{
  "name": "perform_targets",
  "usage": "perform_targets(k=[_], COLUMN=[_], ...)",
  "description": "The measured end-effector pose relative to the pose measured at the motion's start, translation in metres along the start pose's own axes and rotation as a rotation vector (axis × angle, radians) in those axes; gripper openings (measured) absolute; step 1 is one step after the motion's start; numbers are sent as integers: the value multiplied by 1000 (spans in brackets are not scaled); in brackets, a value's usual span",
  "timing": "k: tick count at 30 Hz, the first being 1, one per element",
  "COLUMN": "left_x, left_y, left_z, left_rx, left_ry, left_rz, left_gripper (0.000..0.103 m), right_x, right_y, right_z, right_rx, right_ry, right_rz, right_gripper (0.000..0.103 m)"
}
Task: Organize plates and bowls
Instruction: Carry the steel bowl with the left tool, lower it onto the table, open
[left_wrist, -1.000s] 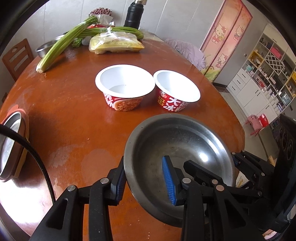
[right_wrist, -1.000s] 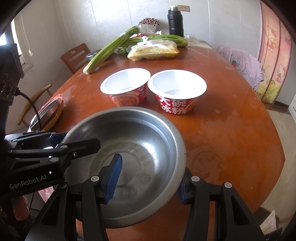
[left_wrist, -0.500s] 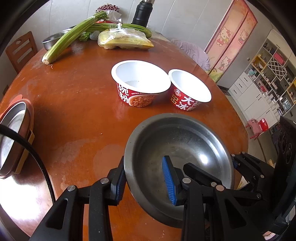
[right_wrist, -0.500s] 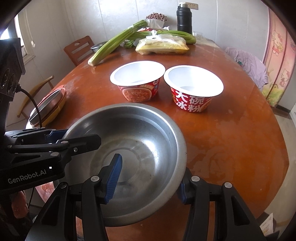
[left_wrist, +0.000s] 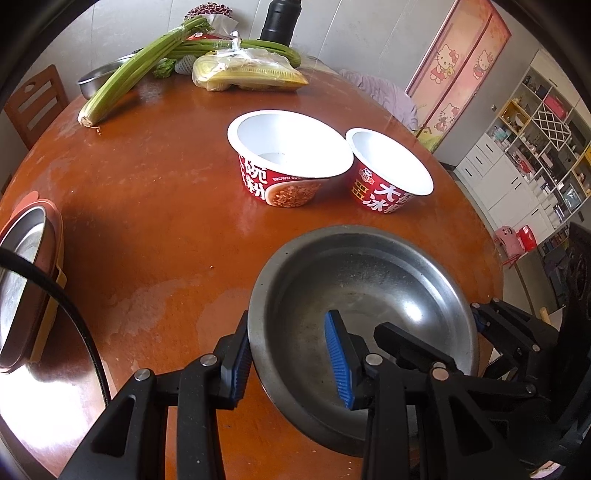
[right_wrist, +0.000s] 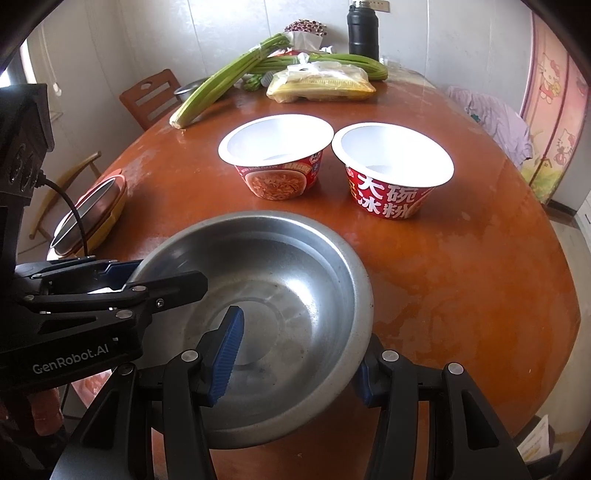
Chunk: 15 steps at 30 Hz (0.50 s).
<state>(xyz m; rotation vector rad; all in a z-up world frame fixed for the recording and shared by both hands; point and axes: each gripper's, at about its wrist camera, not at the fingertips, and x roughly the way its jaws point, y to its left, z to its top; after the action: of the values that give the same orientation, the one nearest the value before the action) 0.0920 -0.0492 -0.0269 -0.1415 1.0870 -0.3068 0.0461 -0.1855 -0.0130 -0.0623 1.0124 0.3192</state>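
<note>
A wide, shallow stainless-steel bowl (left_wrist: 364, 306) is held over the near edge of the round, reddish-brown wooden surface (left_wrist: 155, 206), gripped on opposite sides of its rim by both grippers. The left gripper (left_wrist: 288, 354) has its blue-padded fingers (left_wrist: 338, 363) closed on the rim, one pad inside the bowl and one outside. The right gripper (right_wrist: 295, 354) grips the opposite rim the same way, one blue pad inside and the other under the outer wall. Beyond the steel bowl, two empty red-and-white paper noodle bowls (right_wrist: 275, 155) (right_wrist: 393, 168) stand upright just beside each other near the middle of the surface. At the left edge lies a steel dish in an orange holder (left_wrist: 26, 280). At the far side lie long green celery stalks (right_wrist: 225, 83), a clear bag of yellow food (right_wrist: 321, 86) and a black flask (right_wrist: 364, 31).
</note>
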Motion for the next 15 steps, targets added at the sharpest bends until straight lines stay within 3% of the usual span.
perform_targets(k=[15], left_x=[-12], left_y=[8], left_z=[7], left_rx=[21], left_ry=[-18], left_rz=[-17], left_gripper=[39], right_x=[-1], right_y=[-7], right_z=[7], right_rx=[52], right_ry=[-4], right_rz=[-33], right_gripper=[55])
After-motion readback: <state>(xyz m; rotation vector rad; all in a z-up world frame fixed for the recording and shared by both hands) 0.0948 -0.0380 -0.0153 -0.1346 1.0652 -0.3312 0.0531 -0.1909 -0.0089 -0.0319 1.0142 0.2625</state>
